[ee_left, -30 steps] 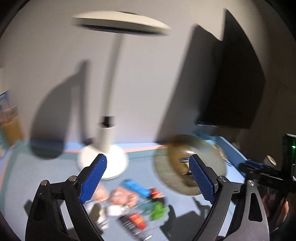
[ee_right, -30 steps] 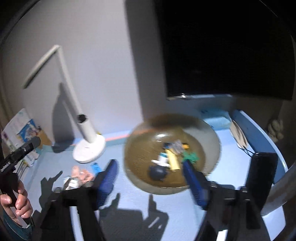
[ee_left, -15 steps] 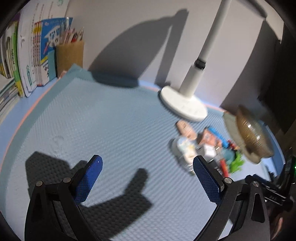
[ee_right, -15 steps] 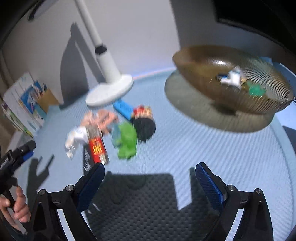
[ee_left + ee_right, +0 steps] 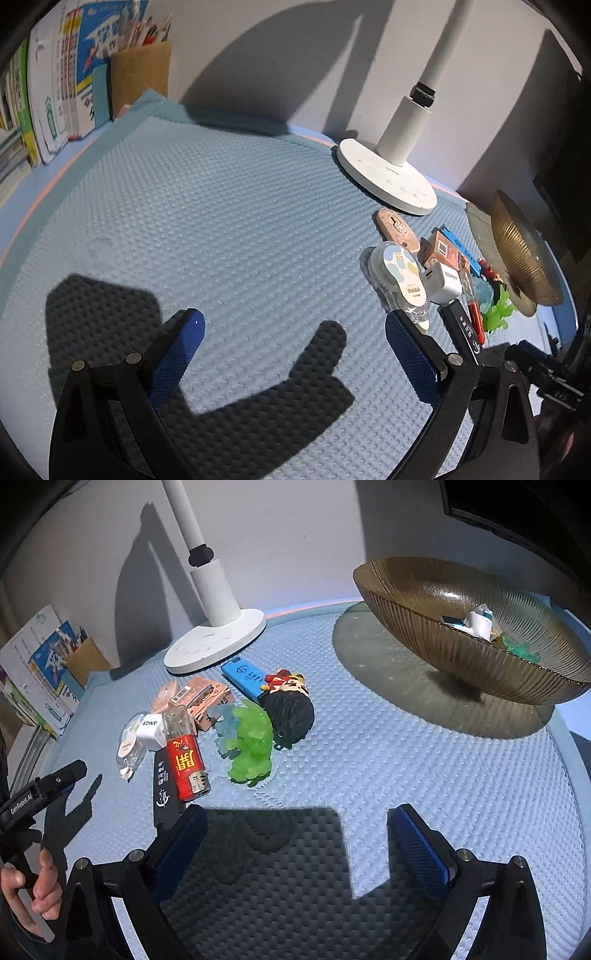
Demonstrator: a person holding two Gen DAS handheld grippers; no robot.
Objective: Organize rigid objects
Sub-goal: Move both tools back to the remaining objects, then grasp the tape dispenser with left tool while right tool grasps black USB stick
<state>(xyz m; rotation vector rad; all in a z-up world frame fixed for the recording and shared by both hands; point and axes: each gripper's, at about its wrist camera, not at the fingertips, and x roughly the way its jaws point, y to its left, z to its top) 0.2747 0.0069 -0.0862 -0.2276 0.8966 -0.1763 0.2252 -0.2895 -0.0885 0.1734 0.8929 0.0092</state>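
Awaiting sorting: trinket pile [image 5: 221, 723] beside lamp base [image 5: 214, 642]; ribbed bowl [image 5: 461, 627] partly filled; left gripper [image 5: 293, 354] and right gripper [image 5: 295, 845] gape empty, ready for picking.

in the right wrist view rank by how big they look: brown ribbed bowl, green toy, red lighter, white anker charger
1. brown ribbed bowl, by far the largest
2. green toy
3. red lighter
4. white Anker charger, smallest, though partly hidden behind the lighter

All the small items lie at a similar distance, so their order should hold.
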